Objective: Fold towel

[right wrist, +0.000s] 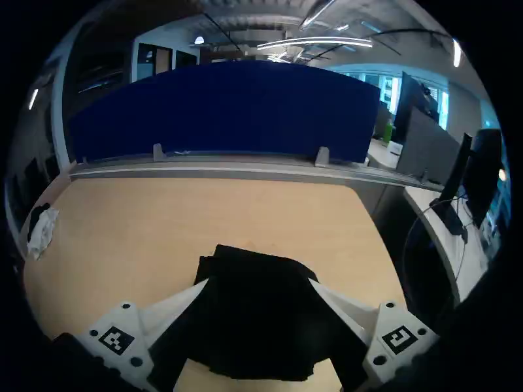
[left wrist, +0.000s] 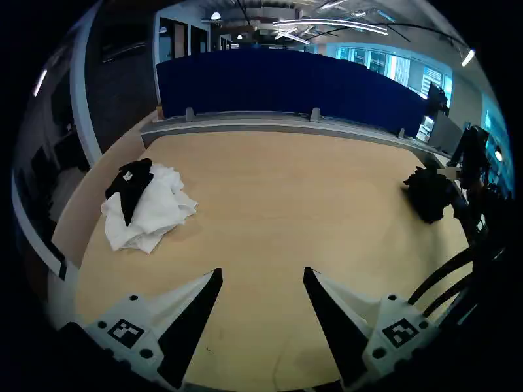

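Note:
A heap of white towels [left wrist: 153, 212] with a black cloth [left wrist: 131, 183] on top sits at the left of the wooden table [left wrist: 287, 196]. My left gripper [left wrist: 261, 274] hovers open over bare wood, well short of the heap. A dark bundle [left wrist: 428, 193] rests at the table's right edge. In the right gripper view, a black towel [right wrist: 261, 307] is draped over and between the spread fingers of my right gripper [right wrist: 258, 281] and hides their tips. The white heap [right wrist: 42, 232] appears small at the far left of the table [right wrist: 196, 215].
A blue partition [left wrist: 287, 85] on a grey rail closes off the table's far side. A dark chair [left wrist: 457, 274] stands off the right edge. Beyond the right end is another desk with monitors [right wrist: 477, 170]. Bare wood lies between heap and bundle.

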Demonstrator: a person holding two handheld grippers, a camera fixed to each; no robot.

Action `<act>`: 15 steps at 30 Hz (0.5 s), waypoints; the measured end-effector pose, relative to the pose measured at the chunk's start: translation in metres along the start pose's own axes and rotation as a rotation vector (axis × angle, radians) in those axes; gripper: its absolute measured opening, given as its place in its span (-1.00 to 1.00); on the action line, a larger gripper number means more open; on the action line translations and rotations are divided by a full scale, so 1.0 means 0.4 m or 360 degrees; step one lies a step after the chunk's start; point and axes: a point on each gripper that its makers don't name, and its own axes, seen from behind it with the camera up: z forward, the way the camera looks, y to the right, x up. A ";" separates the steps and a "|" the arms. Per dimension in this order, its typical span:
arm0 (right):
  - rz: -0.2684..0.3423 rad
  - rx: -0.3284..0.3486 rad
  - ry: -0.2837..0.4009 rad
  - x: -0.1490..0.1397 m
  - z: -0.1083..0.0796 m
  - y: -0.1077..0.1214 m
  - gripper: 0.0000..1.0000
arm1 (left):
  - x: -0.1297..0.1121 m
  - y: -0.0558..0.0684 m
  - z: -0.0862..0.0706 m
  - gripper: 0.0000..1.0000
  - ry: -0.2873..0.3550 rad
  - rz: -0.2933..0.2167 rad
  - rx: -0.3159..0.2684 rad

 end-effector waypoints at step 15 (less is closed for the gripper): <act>-0.0033 0.0043 -0.0161 -0.078 0.117 0.037 0.97 | -0.034 0.018 0.011 0.84 -0.0056 -0.0004 0.0052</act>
